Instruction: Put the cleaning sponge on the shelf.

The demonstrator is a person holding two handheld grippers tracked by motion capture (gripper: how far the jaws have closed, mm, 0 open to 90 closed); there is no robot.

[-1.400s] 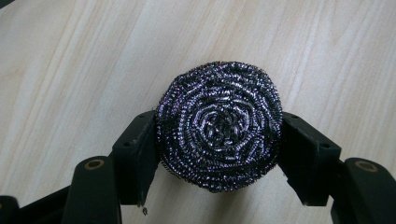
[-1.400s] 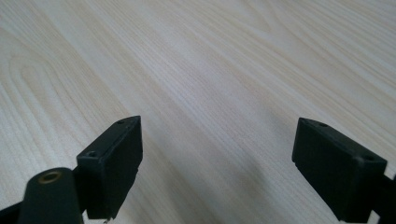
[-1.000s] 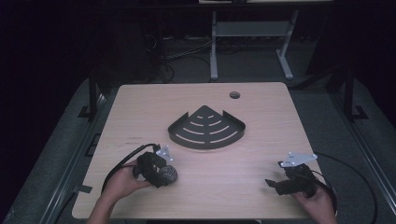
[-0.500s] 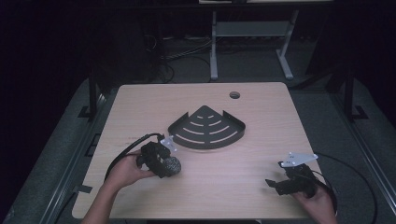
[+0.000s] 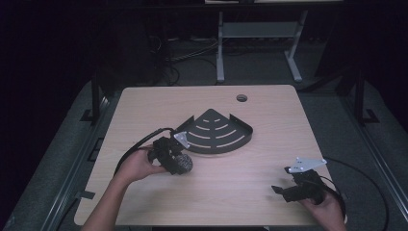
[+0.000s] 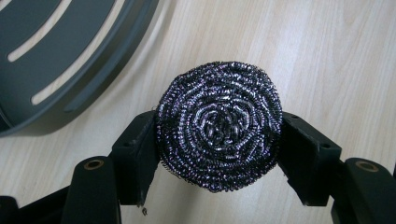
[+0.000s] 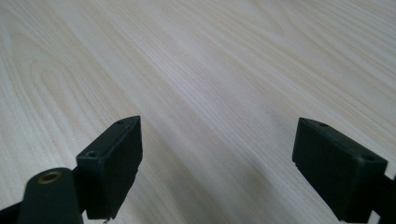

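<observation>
Jaws of the left gripper (image 6: 219,154) pinched a round steel-wool scourer (image 6: 219,126), flat coiled face toward its camera, just beside the black slotted corner shelf (image 5: 216,132); no long axis was discernible. Right gripper (image 7: 217,168) jaws stood spread over the pale wood-grain table (image 5: 269,120). Room dark.

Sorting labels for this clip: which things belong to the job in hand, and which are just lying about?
In the job:
- steel scourer, clamped in the left gripper
- black corner shelf, close beside it

Lying about:
- right gripper, open over bare table
- metal frame behind the table
</observation>
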